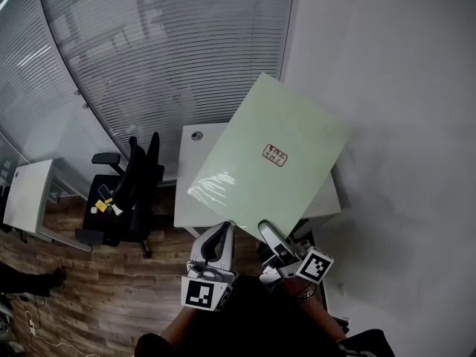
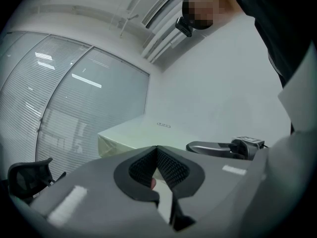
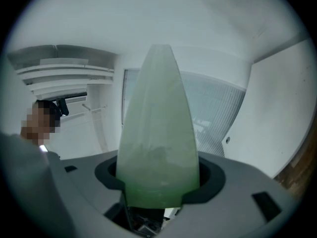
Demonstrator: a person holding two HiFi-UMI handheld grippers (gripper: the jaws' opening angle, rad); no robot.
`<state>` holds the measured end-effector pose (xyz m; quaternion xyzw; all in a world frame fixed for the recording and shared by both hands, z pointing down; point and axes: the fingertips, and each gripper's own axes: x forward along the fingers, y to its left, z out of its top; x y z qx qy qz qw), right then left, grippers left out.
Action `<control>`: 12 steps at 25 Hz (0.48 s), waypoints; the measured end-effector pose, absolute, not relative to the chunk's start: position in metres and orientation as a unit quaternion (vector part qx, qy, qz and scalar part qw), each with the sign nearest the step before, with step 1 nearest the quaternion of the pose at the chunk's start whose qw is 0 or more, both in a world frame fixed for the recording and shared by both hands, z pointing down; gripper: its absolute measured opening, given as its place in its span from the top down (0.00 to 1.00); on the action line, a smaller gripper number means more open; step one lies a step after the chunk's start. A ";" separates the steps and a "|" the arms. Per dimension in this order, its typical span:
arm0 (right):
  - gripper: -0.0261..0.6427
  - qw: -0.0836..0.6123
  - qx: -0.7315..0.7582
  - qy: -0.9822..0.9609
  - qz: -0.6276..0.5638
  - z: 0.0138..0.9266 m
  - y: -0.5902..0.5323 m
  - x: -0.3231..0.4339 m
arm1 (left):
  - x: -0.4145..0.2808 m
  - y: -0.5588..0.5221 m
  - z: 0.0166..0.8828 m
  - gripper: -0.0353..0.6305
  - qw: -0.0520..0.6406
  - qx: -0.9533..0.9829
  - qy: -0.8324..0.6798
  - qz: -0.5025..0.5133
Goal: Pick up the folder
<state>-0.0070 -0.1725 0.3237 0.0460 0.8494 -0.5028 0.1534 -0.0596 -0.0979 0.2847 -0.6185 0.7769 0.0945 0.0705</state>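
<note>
Above the white desk (image 1: 190, 192) the pale green folder (image 1: 268, 155) is held clear, its long axis running away from the person, up and rightward. The right gripper (image 1: 269, 235) clamps the near edge, the folder standing edge-on between its jaws. The left gripper (image 1: 222, 233), jaws together at the tips, sits by the near left corner; its own pads hide whether it nips the edge

Head view: high, looking steeply down, folder (image 1: 268, 155) mid-frame. Left gripper view: behind its own jaws, tilted slightly up, folder just ahead. Right gripper view: tilted up, folder very close to lens. All three share the folder.
</note>
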 end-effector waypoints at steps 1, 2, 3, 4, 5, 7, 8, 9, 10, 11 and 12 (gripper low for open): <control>0.54 0.149 0.043 0.850 -0.504 0.325 -0.172 -0.008 | -0.061 -0.097 0.284 0.94 0.075 -0.618 0.777 0.098; 0.54 0.146 0.040 0.849 -0.506 0.327 -0.171 -0.009 | -0.062 -0.096 0.284 0.94 0.076 -0.617 0.777 0.099; 0.54 0.143 0.038 0.849 -0.507 0.329 -0.170 -0.010 | -0.063 -0.095 0.285 0.94 0.074 -0.617 0.777 0.098; 0.54 0.140 0.038 0.848 -0.509 0.331 -0.169 -0.011 | -0.064 -0.094 0.286 0.94 0.075 -0.616 0.778 0.098; 0.54 0.139 0.038 0.848 -0.511 0.332 -0.168 -0.012 | -0.065 -0.094 0.286 0.94 0.076 -0.616 0.778 0.099; 0.54 0.138 0.040 0.846 -0.514 0.335 -0.167 -0.013 | -0.066 -0.093 0.289 0.94 0.071 -0.614 0.780 0.097; 0.54 0.137 0.040 0.845 -0.516 0.337 -0.166 -0.014 | -0.067 -0.092 0.292 0.94 0.065 -0.614 0.781 0.093; 0.54 0.135 0.040 0.845 -0.517 0.339 -0.165 -0.014 | -0.067 -0.091 0.295 0.94 0.058 -0.615 0.782 0.088; 0.54 0.134 0.040 0.844 -0.517 0.340 -0.164 -0.015 | -0.067 -0.090 0.297 0.94 0.052 -0.615 0.782 0.085; 0.54 0.132 0.040 0.844 -0.518 0.341 -0.163 -0.015 | -0.067 -0.089 0.299 0.94 0.049 -0.614 0.783 0.083; 0.54 0.131 0.040 0.843 -0.520 0.342 -0.162 -0.015 | -0.068 -0.087 0.299 0.94 0.048 -0.613 0.784 0.083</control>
